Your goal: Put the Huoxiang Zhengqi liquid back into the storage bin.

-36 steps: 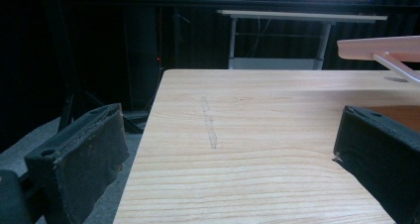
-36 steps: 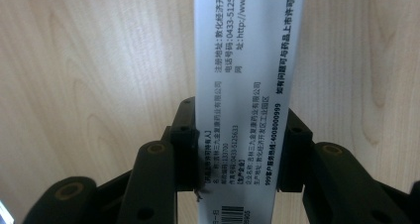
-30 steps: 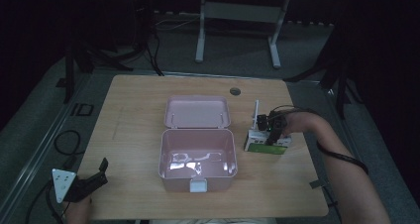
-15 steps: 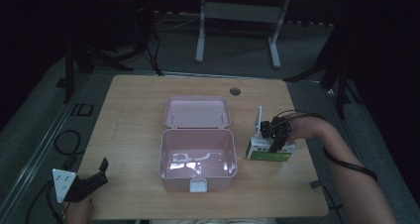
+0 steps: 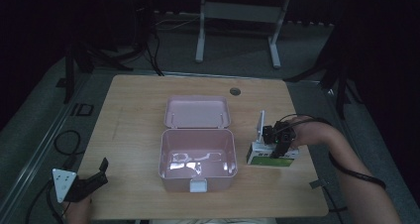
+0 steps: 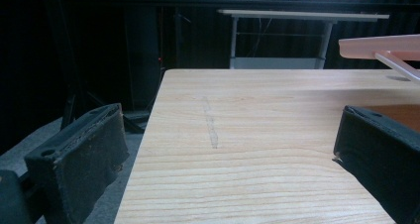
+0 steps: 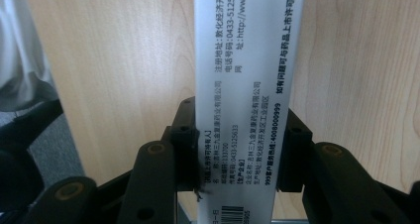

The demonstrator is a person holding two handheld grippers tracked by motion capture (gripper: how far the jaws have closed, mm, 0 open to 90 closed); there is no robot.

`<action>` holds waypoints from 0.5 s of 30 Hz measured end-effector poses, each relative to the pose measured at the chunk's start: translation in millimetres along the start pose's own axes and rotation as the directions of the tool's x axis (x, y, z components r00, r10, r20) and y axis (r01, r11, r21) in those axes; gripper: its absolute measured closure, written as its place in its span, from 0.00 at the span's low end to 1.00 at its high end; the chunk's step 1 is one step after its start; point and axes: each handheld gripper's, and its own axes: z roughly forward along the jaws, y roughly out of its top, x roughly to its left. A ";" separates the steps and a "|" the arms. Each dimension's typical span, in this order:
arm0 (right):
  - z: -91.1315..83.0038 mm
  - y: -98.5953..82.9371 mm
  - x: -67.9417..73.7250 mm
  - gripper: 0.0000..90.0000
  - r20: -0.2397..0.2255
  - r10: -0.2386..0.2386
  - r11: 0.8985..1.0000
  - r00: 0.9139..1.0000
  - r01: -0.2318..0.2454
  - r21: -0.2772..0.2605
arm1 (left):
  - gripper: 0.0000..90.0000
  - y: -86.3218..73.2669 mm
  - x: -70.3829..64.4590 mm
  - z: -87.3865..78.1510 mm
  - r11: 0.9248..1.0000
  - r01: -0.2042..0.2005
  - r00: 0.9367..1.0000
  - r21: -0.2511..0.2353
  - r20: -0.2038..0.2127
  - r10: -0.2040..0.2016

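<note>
Right claw (image 5: 280, 145) clamped on carton (image 5: 272, 155), on desk (image 5: 133, 115) right of open pink box (image 5: 197, 154). Left claw (image 5: 91, 177) wide, idle near-left. Grasp step; next probably lift, carry left into box.

Your right gripper (image 7: 237, 157) has its two black jaws closed against the long sides of a white printed carton (image 7: 245, 90). The carton runs lengthwise up the frame above the wooden table (image 7: 114, 60); a barcode shows at its lower end.
</note>
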 end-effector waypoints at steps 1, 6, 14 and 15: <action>-2.5 -0.2 0.7 0.68 -0.003 0.003 1.000 1.000 -0.003 -0.001 | 0.00 0.0 0.0 0.0 1.000 0.000 1.000 0.000 0.000 0.000; -16.9 -0.3 6.5 0.68 0.004 0.010 1.000 1.000 -0.010 0.001 | 0.00 0.0 0.1 0.0 1.000 0.001 1.000 0.000 0.000 -0.001; -40.0 -0.5 10.7 0.68 0.018 0.036 0.999 0.999 -0.036 -0.007 | 0.00 0.0 0.4 -0.2 1.000 0.002 1.000 0.000 0.001 -0.002; -47.6 0.7 11.8 0.68 0.021 0.035 0.999 0.999 -0.035 -0.015 | 0.00 -0.1 0.3 -0.3 1.000 0.001 1.000 -0.001 0.002 -0.001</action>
